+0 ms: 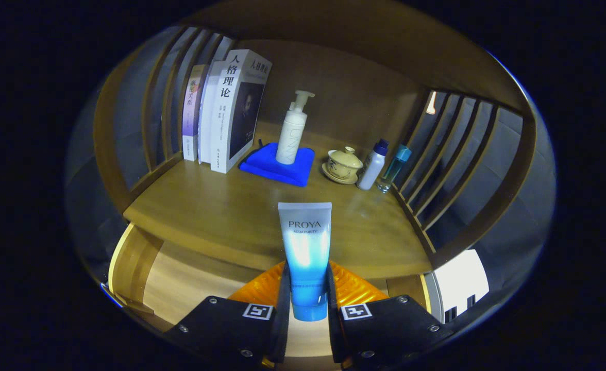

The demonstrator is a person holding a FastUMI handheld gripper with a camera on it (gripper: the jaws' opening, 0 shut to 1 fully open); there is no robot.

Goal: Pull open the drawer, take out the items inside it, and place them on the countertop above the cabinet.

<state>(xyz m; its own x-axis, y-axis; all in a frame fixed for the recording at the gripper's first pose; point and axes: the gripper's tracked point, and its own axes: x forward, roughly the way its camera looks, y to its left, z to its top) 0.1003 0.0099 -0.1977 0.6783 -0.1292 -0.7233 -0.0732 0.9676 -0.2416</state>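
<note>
My gripper (307,293) is shut on a blue and white tube (305,247), which stands upright between both fingers with its cap down. It hangs above the pulled-out drawer (189,278), whose light wooden bottom lies below and to the left of the fingers. Just beyond the tube stretches the wooden countertop (231,211) of the cabinet.
At the back of the countertop stand several books (228,111), a white pump bottle (292,129) on a folded blue cloth (277,165), a lidded tea bowl on a saucer (343,164), a white bottle (372,165) and a clear blue bottle (394,167). Slatted wooden sides enclose both ends.
</note>
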